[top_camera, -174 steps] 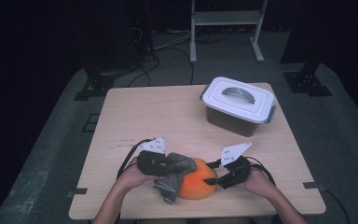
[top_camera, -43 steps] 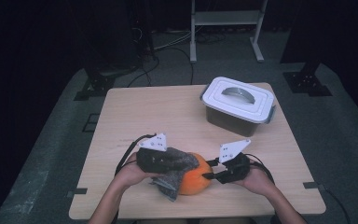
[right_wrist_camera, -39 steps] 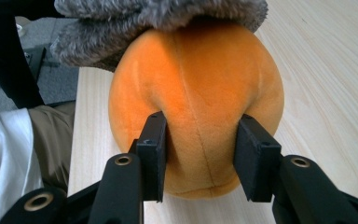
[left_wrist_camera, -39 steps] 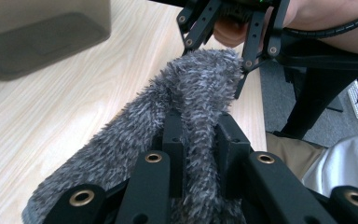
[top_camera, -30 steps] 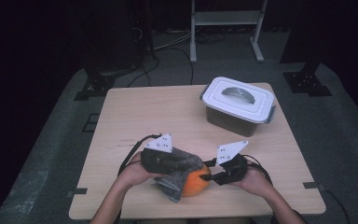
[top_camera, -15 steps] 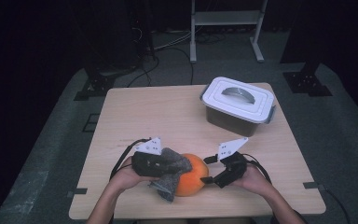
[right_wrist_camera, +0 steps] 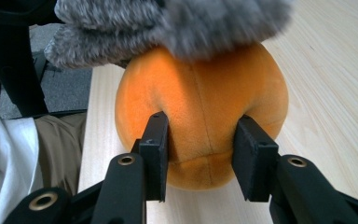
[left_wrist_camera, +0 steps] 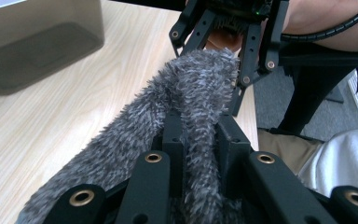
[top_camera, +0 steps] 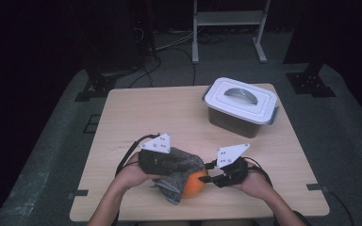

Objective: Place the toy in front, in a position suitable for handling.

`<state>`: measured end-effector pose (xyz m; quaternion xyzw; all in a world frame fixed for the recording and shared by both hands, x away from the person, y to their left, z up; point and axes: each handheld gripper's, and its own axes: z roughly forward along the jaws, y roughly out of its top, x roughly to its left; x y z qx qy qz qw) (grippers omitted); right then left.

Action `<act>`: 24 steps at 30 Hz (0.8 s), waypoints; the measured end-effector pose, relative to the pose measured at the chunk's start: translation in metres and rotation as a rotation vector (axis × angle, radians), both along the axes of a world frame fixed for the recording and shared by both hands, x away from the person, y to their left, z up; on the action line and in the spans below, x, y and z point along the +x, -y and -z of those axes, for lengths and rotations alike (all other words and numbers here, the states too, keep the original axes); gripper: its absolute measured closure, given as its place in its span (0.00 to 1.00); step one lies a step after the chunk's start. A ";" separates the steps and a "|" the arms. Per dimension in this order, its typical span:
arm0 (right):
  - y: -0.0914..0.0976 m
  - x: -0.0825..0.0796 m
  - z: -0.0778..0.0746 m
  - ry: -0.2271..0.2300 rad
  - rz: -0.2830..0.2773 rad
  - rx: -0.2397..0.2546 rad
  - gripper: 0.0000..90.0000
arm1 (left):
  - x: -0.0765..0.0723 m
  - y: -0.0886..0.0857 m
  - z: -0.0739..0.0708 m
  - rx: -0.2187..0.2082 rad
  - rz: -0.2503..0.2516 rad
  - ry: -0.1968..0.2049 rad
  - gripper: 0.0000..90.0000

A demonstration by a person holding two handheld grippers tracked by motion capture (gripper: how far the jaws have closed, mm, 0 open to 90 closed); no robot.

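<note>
At the counter's (top_camera: 136,113) near edge, the left tool (left_wrist_camera: 200,140) is clamped on a grey fuzzy cloth (left_wrist_camera: 186,98) draped over an orange plush ball (right_wrist_camera: 200,107). The right tool (right_wrist_camera: 200,158), whose jaws have just been closing, pinches the ball's front.

The table (top_camera: 169,117) is seen mid-frame in the high view. A lidded box (top_camera: 241,106) is placed at its upper right. At the lower middle, near the front edge, a ball (top_camera: 197,182) is set on the table, with a cloth (top_camera: 181,165) draped over its left and top.
</note>
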<state>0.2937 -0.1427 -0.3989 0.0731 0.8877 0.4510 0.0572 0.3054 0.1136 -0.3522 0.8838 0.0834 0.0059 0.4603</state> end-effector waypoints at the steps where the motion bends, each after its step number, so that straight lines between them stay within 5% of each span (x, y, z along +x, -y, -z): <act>1: 0.000 0.000 0.001 0.005 0.001 -0.005 0.65 | 0.000 0.002 0.002 0.016 -0.004 0.001 0.85; 3: 0.002 0.002 0.004 -0.014 0.013 -0.003 0.64 | 0.002 0.002 0.007 0.033 -0.012 -0.003 0.85; 9: 0.009 0.009 0.009 -0.050 0.057 0.027 0.39 | 0.005 -0.012 0.017 0.006 -0.038 -0.039 0.85; 13: 0.006 0.013 0.014 -0.090 0.059 0.029 0.35 | 0.004 -0.017 0.017 0.004 -0.039 -0.045 0.85; 19: -0.003 0.007 0.013 -0.053 0.015 0.011 0.58 | 0.002 -0.015 0.012 -0.002 -0.025 -0.047 0.85; 24: -0.010 0.002 0.011 -0.035 -0.012 0.012 0.63 | 0.000 -0.003 -0.001 -0.006 0.011 -0.026 0.85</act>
